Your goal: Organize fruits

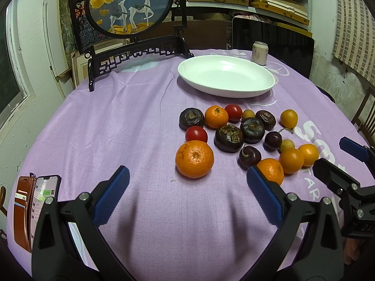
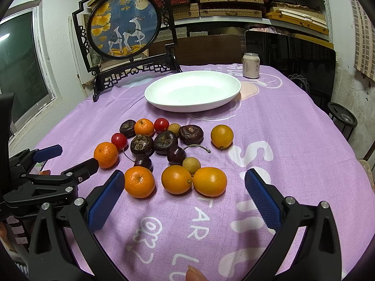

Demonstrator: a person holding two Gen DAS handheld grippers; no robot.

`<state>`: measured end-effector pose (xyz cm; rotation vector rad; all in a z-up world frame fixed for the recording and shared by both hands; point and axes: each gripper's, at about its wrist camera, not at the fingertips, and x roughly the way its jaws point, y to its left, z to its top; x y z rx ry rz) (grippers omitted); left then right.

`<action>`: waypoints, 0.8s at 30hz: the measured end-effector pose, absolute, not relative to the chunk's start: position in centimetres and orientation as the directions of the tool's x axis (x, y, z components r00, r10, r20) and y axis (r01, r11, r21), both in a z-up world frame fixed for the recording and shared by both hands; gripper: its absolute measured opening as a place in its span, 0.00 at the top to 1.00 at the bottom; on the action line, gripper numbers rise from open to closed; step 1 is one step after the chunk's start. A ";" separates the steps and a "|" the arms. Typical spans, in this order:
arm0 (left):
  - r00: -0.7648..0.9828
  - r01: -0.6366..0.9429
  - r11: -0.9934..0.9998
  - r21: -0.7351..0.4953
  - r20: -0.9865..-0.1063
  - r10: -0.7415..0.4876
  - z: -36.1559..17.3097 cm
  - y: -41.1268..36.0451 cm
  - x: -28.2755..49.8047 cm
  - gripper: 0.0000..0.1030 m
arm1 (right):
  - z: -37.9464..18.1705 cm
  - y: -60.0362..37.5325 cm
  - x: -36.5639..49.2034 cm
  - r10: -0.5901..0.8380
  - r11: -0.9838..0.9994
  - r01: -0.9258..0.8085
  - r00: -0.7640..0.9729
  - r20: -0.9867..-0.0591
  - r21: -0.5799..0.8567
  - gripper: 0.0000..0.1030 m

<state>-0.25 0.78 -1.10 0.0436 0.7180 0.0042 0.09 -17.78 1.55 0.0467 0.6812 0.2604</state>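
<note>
Nothing is sorted yet: the plate (image 2: 164, 106) near the table's far edge is bare, and all the fruit (image 2: 164, 154) lies clustered mid-table. The left gripper (image 1: 187, 185) and right gripper (image 2: 184, 187) both gape wide, empty, hovering before the nearest oranges

Phone (image 1: 45, 192) screen text too small, case cut by tongs.

Mixed fruits (image 2: 164, 154) clustered loose on purple cloth; white plate (image 2: 150, 96) beyond, empty.
</note>
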 end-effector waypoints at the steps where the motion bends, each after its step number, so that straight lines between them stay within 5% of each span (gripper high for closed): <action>1: 0.752 0.011 0.999 0.044 -0.659 0.020 -1.1 0.7 -0.2 0.02 | 1.5 -17.9 0.0 0.253 0.967 -0.222 0.746 -0.616 0.128 0.01; 13: 0.750 0.011 0.999 0.045 -0.661 0.022 -1.1 0.7 -0.2 0.02 | 1.2 -17.8 0.5 0.254 0.966 -0.223 0.743 -0.619 0.129 0.01; 24: 0.662 0.077 0.997 0.002 -0.747 -0.049 -2.4 1.3 1.0 0.02 | -0.3 -17.9 -0.2 0.331 0.928 -0.340 0.573 -0.750 0.150 0.01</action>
